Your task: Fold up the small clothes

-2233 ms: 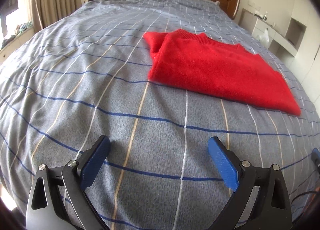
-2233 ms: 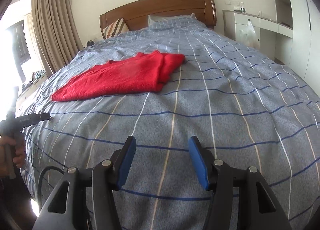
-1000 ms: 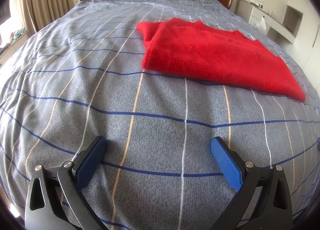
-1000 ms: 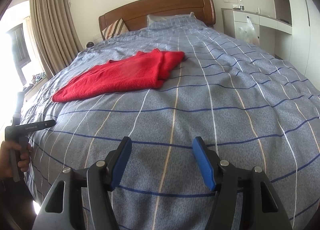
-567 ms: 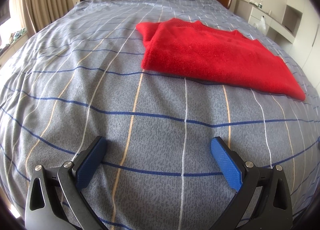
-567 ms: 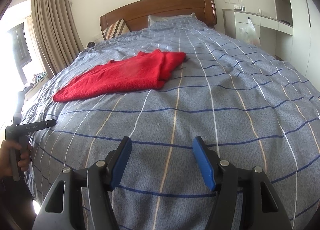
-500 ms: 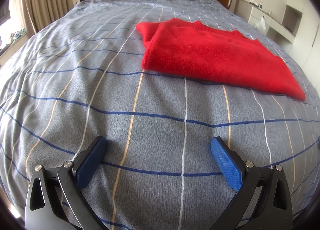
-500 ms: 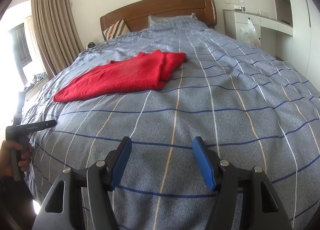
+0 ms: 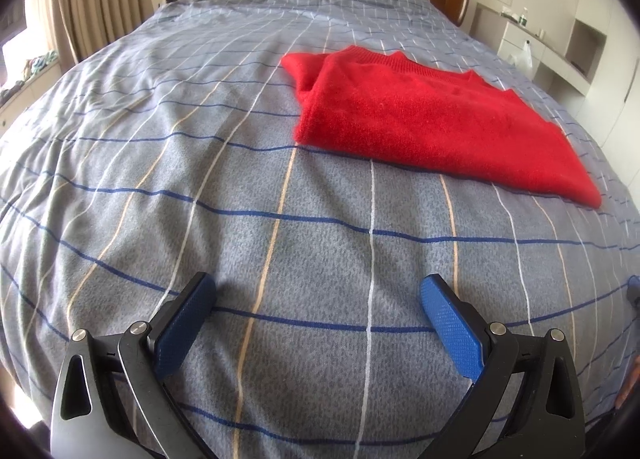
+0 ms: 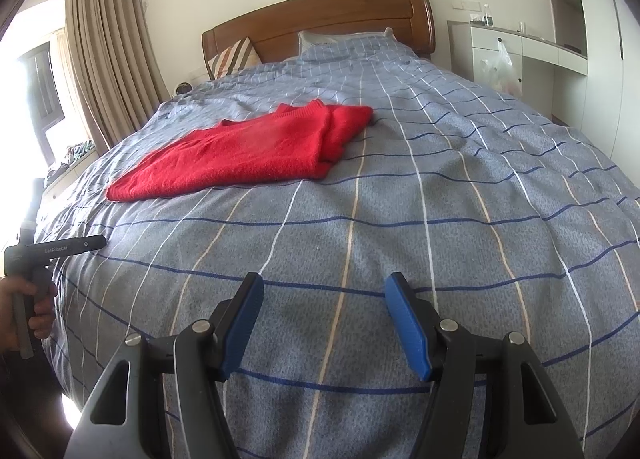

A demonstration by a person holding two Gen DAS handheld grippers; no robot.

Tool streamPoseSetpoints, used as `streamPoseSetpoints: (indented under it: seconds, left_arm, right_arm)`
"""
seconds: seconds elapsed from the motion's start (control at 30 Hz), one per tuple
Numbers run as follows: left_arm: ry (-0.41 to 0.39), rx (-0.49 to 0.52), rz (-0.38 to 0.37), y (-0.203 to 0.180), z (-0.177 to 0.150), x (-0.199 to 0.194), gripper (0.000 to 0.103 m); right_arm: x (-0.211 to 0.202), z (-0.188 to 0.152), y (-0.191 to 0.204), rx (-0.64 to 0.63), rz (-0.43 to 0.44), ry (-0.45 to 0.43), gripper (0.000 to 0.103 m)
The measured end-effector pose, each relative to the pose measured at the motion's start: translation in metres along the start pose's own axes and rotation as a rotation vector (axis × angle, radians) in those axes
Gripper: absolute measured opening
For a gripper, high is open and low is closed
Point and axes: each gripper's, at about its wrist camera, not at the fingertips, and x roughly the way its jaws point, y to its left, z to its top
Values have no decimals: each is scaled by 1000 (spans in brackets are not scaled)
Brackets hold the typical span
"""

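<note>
Left gripper [image 9: 318,305]: held low over the near part of the bed, pitched steeply down toward the cover; blue pads spread wide, nothing between them.
Right gripper [image 10: 324,301]: held over the near edge of the bed, tilted down less steeply; jaws parted, only cover seen between the blue pads.
Left hand [image 10: 24,313]: seen at the left border of the right wrist view, wrapped round the black handle of the left gripper.
Red sweater [image 9: 432,119]: one, folded and laid flat on the middle of the bed, well apart from both grippers; a sleeve is tucked under at one end.
Bed cover [image 9: 200,139]: one, grey-blue with dark blue, white and tan lines.
Pillows: two counted at the wooden headboard [image 10: 320,15], a striped cushion [image 10: 234,55] and a pale pillow [image 10: 320,39].
Change since earlier frames: the left view is drawn slightly nearer to the sweater than two seconds ago; over the last second nothing is seen to shift, and both pairs of jaws are kept as wide as before.
</note>
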Motion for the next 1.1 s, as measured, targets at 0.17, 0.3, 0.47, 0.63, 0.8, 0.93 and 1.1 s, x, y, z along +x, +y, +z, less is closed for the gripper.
streamPoseSetpoints:
  seconds: [0.17, 0.3, 0.47, 0.63, 0.8, 0.93, 1.1]
  left_arm:
    - [-36, -25, 14, 15, 2, -20, 103]
    - [-81, -68, 11, 30, 8, -29, 103]
    - [-117, -67, 6, 26, 12, -24, 103]
    - [-138, -52, -35, 18, -4, -24, 102]
    - [-111, -16, -56, 20, -17, -21, 103]
    - [-111, -65, -74, 34, -14, -18, 102]
    - [-137, -103, -73, 50, -13, -19, 102]
  right_arm:
    - [-1, 2, -12, 48, 7, 4, 63]
    - [6, 12, -18, 102, 34, 49, 63]
    - [31, 81, -25, 185, 160, 55, 65]
    - [100, 144, -39, 272, 168, 144, 65]
    - [166, 160, -48, 337, 158, 264, 65]
    - [200, 154, -54, 448, 183, 340, 57]
    - [194, 179, -30, 375, 142, 348, 9]
